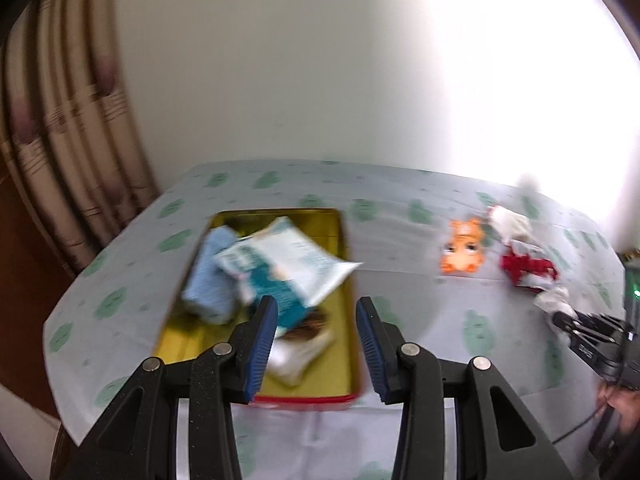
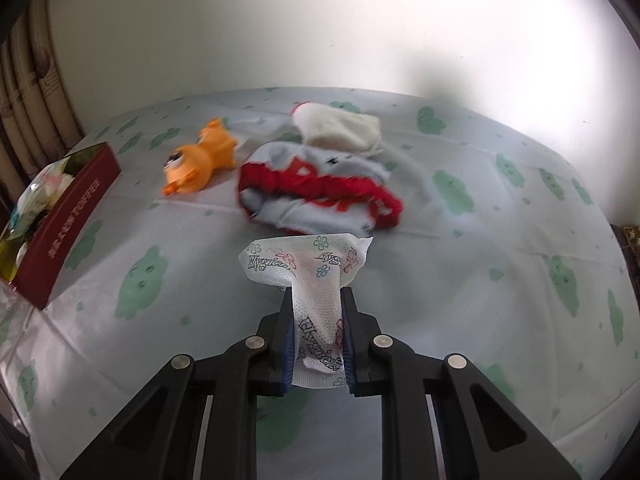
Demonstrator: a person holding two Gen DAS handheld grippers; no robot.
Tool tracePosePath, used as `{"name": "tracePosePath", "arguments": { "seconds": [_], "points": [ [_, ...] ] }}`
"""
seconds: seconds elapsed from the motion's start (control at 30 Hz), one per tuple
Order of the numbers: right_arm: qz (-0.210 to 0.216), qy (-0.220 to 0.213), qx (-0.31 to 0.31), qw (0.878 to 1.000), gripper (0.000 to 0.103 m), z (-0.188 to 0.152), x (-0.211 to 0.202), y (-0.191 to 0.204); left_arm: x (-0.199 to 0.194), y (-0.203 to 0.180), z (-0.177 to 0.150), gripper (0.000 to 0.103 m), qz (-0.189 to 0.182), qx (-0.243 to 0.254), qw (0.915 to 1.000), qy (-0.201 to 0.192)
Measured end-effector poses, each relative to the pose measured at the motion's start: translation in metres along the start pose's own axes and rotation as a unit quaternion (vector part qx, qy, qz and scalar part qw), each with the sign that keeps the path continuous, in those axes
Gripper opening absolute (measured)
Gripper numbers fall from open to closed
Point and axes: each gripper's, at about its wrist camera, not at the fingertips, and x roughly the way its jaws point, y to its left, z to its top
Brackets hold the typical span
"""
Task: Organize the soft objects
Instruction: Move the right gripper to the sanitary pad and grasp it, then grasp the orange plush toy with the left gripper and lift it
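The right gripper (image 2: 316,320) pinches a white printed wipe (image 2: 310,268) between its blue pads. Just beyond lies a grey and red cloth (image 2: 320,188), with a cream sock (image 2: 340,130) behind it. Left sits an orange toy (image 2: 200,160), far left a red box (image 2: 68,220).

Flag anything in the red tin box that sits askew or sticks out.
The white and teal plastic packet lies tilted across the other contents of the red tin box with the yellow inside. One corner of it pokes past the box's right wall, over the tablecloth. The folded light blue cloth stays within the box.
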Motion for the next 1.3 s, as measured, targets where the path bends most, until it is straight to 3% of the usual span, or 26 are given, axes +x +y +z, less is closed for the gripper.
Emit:
{"name": "tracePosePath", "arguments": {
  "seconds": [0.23, 0.33, 0.57, 0.9, 1.13, 1.3],
  "points": [
    [-0.007, -0.005, 0.014, 1.000, 0.017, -0.002, 0.013, -0.018, 0.027, -0.053, 0.021, 0.043, -0.090, 0.040, 0.9949, 0.024],
    [-0.010, -0.012, 0.007, 1.000, 0.017, -0.003, 0.012, -0.016, 0.040, -0.075, 0.032, 0.057, -0.119, 0.051, 0.9910, 0.034],
    [0.005, -0.010, 0.019, 1.000, 0.018, -0.005, 0.013, -0.020, 0.084, -0.129, 0.053, 0.059, -0.151, 0.099, 0.9813, 0.067],
    [0.018, -0.005, 0.029, 0.999, 0.020, -0.004, 0.017, -0.024, 0.142, -0.178, 0.064, 0.059, -0.156, 0.167, 0.9672, 0.110],
    [0.016, -0.004, 0.025, 1.000, 0.021, -0.004, 0.017, -0.023, 0.185, -0.191, 0.072, 0.059, -0.133, 0.171, 0.9640, 0.155],
    [0.016, -0.003, 0.024, 1.000, 0.021, -0.003, 0.018, -0.023, 0.212, -0.191, 0.078, 0.059, -0.121, 0.146, 0.9619, 0.197]
  ]
}}
